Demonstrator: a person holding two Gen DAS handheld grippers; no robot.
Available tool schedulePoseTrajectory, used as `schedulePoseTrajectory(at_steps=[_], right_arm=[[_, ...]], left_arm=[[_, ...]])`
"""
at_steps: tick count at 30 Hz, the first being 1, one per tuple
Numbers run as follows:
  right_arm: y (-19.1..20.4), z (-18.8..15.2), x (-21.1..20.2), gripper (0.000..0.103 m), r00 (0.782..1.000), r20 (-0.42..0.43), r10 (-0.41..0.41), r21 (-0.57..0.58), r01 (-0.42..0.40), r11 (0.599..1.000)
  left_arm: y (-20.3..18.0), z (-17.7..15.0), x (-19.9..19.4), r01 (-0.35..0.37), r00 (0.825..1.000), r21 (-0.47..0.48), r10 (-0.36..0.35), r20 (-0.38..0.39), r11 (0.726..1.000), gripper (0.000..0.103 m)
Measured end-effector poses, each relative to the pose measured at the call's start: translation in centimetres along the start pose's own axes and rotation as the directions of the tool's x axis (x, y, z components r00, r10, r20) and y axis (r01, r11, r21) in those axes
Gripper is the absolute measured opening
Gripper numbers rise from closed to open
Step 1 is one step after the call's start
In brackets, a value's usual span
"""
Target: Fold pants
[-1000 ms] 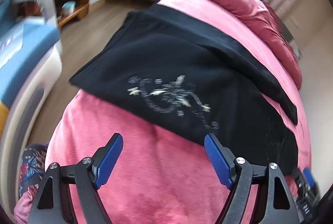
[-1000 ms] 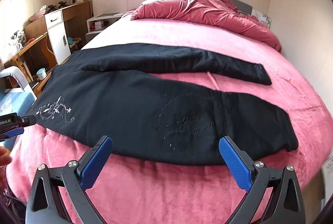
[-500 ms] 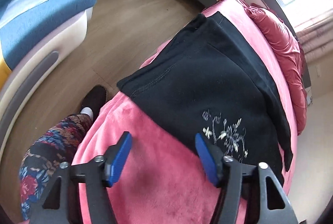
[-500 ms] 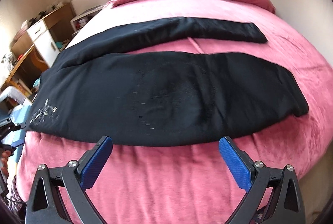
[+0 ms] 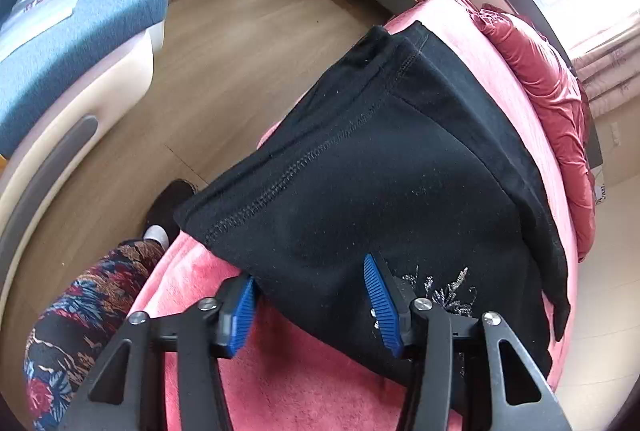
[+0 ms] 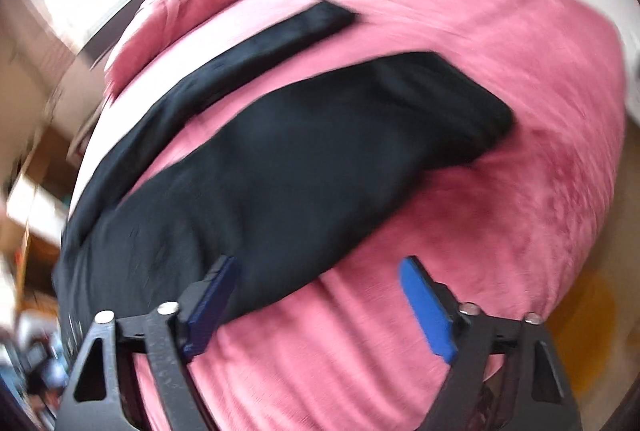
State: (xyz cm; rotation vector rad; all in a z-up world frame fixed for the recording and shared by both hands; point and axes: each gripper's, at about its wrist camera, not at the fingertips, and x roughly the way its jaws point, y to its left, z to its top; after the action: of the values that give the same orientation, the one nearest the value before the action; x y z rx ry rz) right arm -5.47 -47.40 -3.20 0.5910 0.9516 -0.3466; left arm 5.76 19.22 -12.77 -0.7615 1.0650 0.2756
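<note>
Right wrist view—black pants (image 6: 280, 167) stretch lengthwise across the bed (image 6: 520, 79), waistband leftward.

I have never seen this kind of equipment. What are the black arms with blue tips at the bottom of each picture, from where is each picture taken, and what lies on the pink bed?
There is no robot. A person holds one hand-held gripper in each hand, and a wide-angle camera on each looks forward along its two fingers.

In the left view, the left gripper is closing around the near edge of the black pants, at the waistband end. Cloth is between the blue pads, but they do not press it yet.

In the blurred right view, the right gripper is also closing, at the near edge of one pant leg.

The pants lie spread on a pink bedcover. The patterned cloth is the person's own leg.
</note>
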Motion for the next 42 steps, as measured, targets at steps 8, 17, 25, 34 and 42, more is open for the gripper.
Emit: schedulePoseTrajectory(at_steps=[8, 17, 25, 34, 42], right_arm=[[-6.5, 4.0, 3.5, 0.051, 1.000, -0.004, 0.016, 0.270, -0.014, 0.963], [-5.4, 7.6, 5.0, 0.017, 1.000, 0.010, -0.009, 0.229, 0.006, 0.973], [-4.5, 9.4, 1.9, 0.011, 0.996, 0.078, -0.053, 0.115, 0.044, 0.992], [-5.2, 9.3, -0.2, 0.011, 0.989, 0.105, -0.101, 0.084, 0.092, 0.992], [-8.6, 7.6, -0.6, 0.011, 0.981, 0.063, -0.185, 0.096, 0.178, 0.979]], left_arm=[[0.2, 0.4, -0.8, -0.031, 0.999, 0.026, 0.030, 0.023, 0.999, 0.015], [-1.6, 0.1, -3.3, -0.053, 0.996, 0.116, 0.043, 0.081, 0.992, 0.011], [-1.5, -1.2, -5.8, -0.026, 0.995, 0.150, 0.012, 0.098, 0.988, 0.007], [-1.4, -2.8, -7.1, -0.021, 0.996, 0.169, 0.005, 0.094, 0.985, 0.007], [-0.3, -6.0, -5.8, -0.079, 0.997, 0.229, 0.083, -0.007, 0.970, 0.007]])
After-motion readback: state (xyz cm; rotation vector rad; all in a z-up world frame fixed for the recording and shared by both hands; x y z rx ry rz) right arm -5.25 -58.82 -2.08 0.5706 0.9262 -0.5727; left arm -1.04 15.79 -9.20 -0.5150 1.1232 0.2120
